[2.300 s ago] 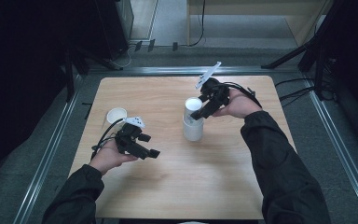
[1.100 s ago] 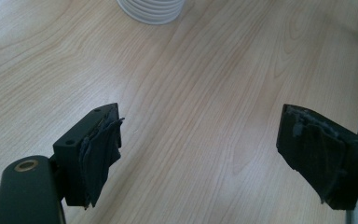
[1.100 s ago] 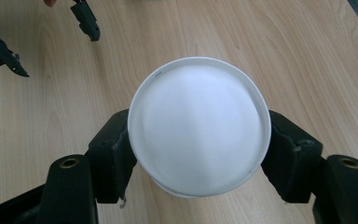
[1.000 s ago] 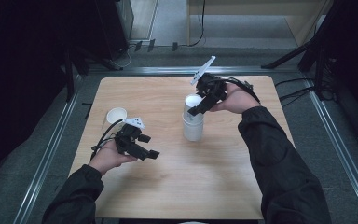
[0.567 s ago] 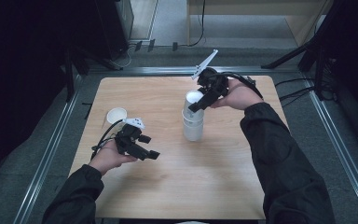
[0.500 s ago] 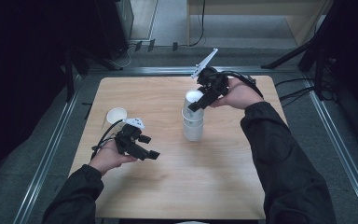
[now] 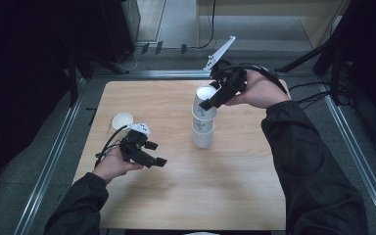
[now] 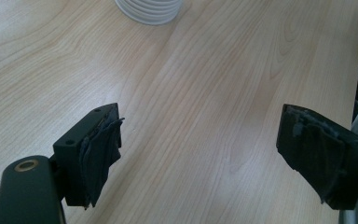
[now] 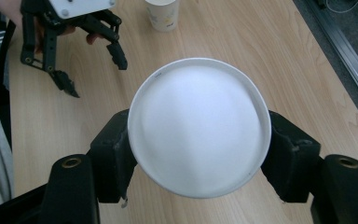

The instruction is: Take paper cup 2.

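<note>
Right tongs [image 7: 210,104] clench the top cup [image 9: 198,126] above the stack [image 7: 203,129]; left tongs [image 8: 214,154] gape, released, over bare surface [image 8: 205,84].

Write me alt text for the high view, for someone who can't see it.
A person at a wooden table pinches the top paper cup with the right gripper, raised partway out of the upside-down cup stack. The left gripper, jaws open and holding nothing, rests low over the table, with one single cup standing beyond it.

cup stack [image 8: 149,9]: top cut off | cup print [image 9: 161,17]: too blurry
</note>
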